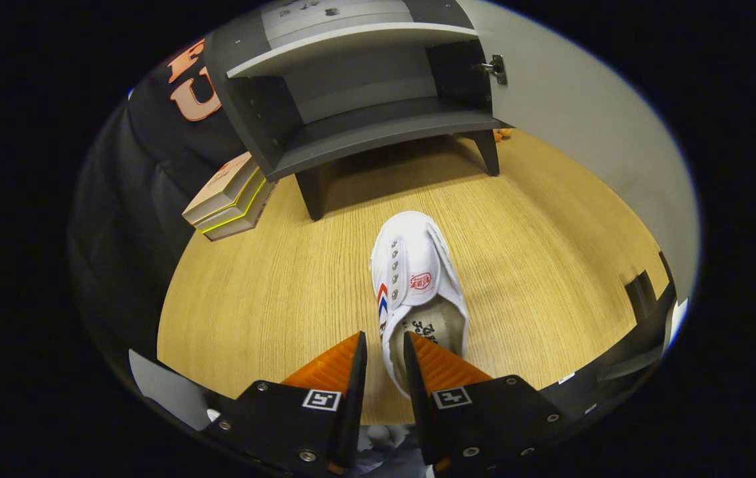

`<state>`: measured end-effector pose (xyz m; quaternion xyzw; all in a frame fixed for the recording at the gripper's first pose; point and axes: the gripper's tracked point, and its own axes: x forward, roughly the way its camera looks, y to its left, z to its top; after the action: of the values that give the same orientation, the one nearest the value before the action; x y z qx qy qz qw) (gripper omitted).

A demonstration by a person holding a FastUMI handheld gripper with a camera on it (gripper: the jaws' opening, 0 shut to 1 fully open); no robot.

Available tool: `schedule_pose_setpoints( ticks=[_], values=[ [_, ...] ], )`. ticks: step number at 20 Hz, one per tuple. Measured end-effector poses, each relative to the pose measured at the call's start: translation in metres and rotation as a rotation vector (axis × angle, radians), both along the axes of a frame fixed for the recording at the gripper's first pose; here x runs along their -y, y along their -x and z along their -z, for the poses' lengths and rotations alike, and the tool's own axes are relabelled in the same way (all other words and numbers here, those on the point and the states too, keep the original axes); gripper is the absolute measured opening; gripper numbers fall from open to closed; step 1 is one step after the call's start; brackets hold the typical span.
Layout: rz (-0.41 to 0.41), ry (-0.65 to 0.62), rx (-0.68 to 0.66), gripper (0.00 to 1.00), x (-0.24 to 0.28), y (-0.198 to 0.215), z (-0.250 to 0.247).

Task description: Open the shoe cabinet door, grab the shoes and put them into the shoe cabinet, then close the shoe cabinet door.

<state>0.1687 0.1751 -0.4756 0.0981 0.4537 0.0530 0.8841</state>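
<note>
A white canvas shoe (414, 265) with red and blue side stripes points toe-first toward the dark grey shoe cabinet (365, 133). My gripper (384, 340) is shut on the shoe's left wall near the heel, one finger outside it and the other inside the opening. Whether the sole touches the wooden floor I cannot tell. The cabinet stands beyond the shoe on short legs, its door (570, 113) swung open to the right on a metal hinge (496, 68). Inside, the lower shelf (378, 129) and a lighter upper shelf (351, 43) are bare.
Stacked shoe boxes (228, 199) lie on the floor left of the cabinet, against the black cloth wall. Wooden floor (272, 292) stretches between the shoe and the cabinet. A dark bracket (640, 295) sits at the floor's right edge.
</note>
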Motion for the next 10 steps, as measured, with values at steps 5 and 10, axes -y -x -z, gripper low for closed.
schedule_pose_setpoints(
  ticks=[5,10],
  values=[
    [0.029,-0.035,-0.042,0.31,-0.001,-0.015,0.023],
    [0.028,-0.049,-0.025,0.02,-0.004,-0.018,0.021]
  ],
)
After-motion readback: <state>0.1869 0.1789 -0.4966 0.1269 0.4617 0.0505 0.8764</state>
